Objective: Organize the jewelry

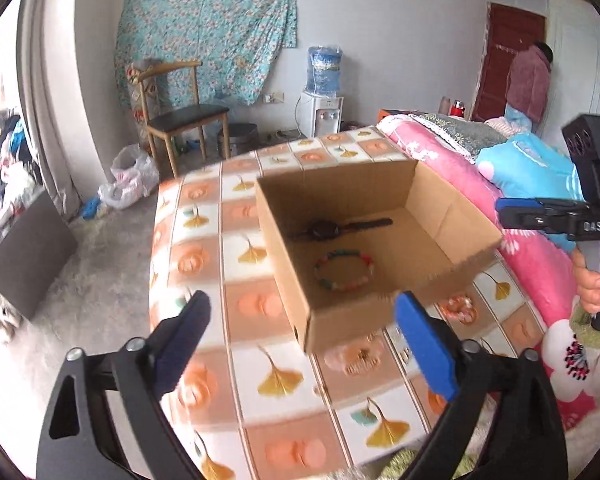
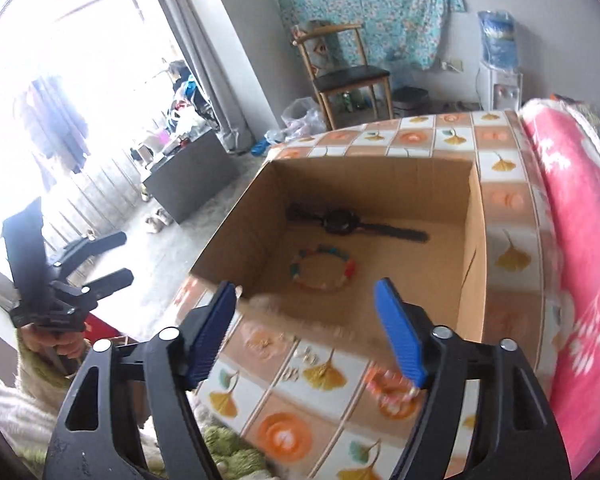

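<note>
Left wrist view: the left claw (image 1: pixel 300 344) is spread wide and nothing is held between its blue pads. A cardboard box (image 1: pixel 452 216) sits on the tiled counter (image 1: pixel 236 264) past the pads, toward 12 o'clock. Inside it lie a dark watch (image 1: pixel 328 230) and, nearer the lens, a beaded bracelet (image 1: pixel 345 271). Outside the box, at about 3 o'clock from the claw, a second orange beaded bracelet (image 1: pixel 458 309) rests on the counter. It is judged light, limp and liable to roll; one side of the ring is best pinched gently across the beads. At the right edge the right claw (image 1: pixel 512 210) is seen side-on, its handle gripped by a hand (image 1: pixel 592 284).

Right wrist view: the right claw (image 2: pixel 306 330) also stands open and empty, tilted downward toward the box (image 2: pixel 476 264). The loose bracelet (image 2: pixel 392 392) lies just beside its right pad, at 4 o'clock. Small pale pieces (image 2: pixel 300 364), perhaps earrings, lie near 6 o'clock; they are too blurred to name. The left claw (image 2: pixel 120 258) is held at 9 o'clock, jaws apart.
</note>
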Demonstrator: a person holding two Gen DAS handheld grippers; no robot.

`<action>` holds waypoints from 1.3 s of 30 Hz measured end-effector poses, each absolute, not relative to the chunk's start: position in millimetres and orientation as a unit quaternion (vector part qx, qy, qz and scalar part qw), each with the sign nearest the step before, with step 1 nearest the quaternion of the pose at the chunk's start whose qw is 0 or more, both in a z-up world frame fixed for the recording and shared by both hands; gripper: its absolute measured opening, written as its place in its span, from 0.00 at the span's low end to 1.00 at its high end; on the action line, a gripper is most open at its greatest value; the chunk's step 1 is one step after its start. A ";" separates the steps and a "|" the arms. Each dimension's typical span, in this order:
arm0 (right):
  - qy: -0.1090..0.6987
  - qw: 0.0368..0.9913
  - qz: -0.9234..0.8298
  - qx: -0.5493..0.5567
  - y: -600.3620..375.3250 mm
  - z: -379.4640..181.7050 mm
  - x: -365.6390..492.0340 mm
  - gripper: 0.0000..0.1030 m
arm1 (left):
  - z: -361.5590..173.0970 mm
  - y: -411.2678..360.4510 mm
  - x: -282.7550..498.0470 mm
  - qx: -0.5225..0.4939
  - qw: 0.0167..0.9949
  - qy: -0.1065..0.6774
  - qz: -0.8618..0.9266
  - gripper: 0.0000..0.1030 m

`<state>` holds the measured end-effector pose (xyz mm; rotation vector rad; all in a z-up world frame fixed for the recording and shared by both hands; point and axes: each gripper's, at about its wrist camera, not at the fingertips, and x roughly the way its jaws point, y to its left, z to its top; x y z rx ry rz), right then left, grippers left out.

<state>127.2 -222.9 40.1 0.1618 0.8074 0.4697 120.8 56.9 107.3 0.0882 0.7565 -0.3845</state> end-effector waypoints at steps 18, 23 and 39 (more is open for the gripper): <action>0.515 0.857 -0.021 -0.009 -221.1 -97.8 89.9 0.82 | -50.6 43.6 101.6 0.059 0.861 0.499 -0.075 0.95; 0.516 0.857 -0.016 -0.014 -220.0 -113.7 89.1 0.90 | -51.8 46.9 95.9 0.048 0.868 0.487 -0.081 0.95; 0.489 0.872 -0.023 0.008 -219.4 -118.9 67.0 0.92 | -55.6 47.0 96.8 0.043 0.888 0.451 -0.081 0.96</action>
